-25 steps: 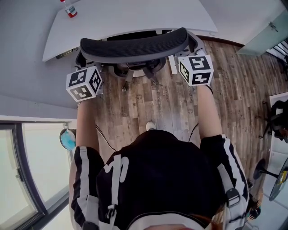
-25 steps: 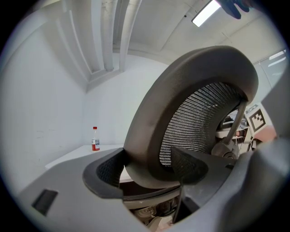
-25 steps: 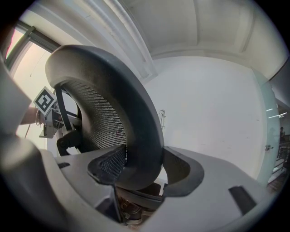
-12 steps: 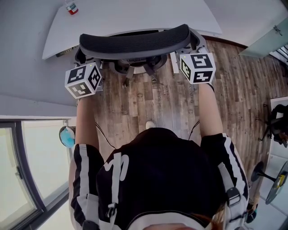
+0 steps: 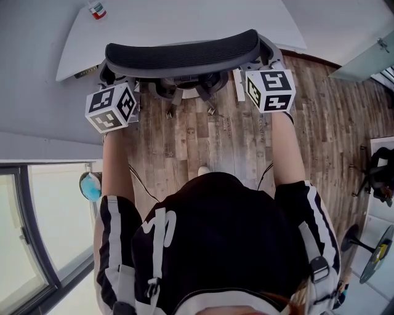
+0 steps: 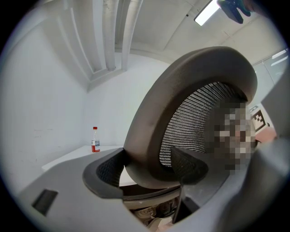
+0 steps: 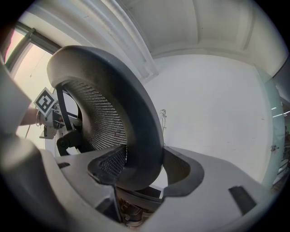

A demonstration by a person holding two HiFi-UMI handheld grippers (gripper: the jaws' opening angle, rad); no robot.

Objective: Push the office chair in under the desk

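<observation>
Two grippers hold the chair point(image 5: 184, 56) by its backrest rim. The left gripper point(image 6: 146, 168) has its jaws closed on one side of the rim, and the right gripper point(image 7: 141, 171) is clamped on the other.

From the head view the backrest stands right at the curved edge of the desk point(image 5: 184, 21). The seat does not show and seems to be tucked underneath, so the push looks nearly done.

What remains is probably a short, even shove from both sides so the casters roll straight over the wood floor point(image 5: 215, 141), then letting go. A bottle point(image 5: 95, 10) stands at the desk's far corner, well apart.
</observation>
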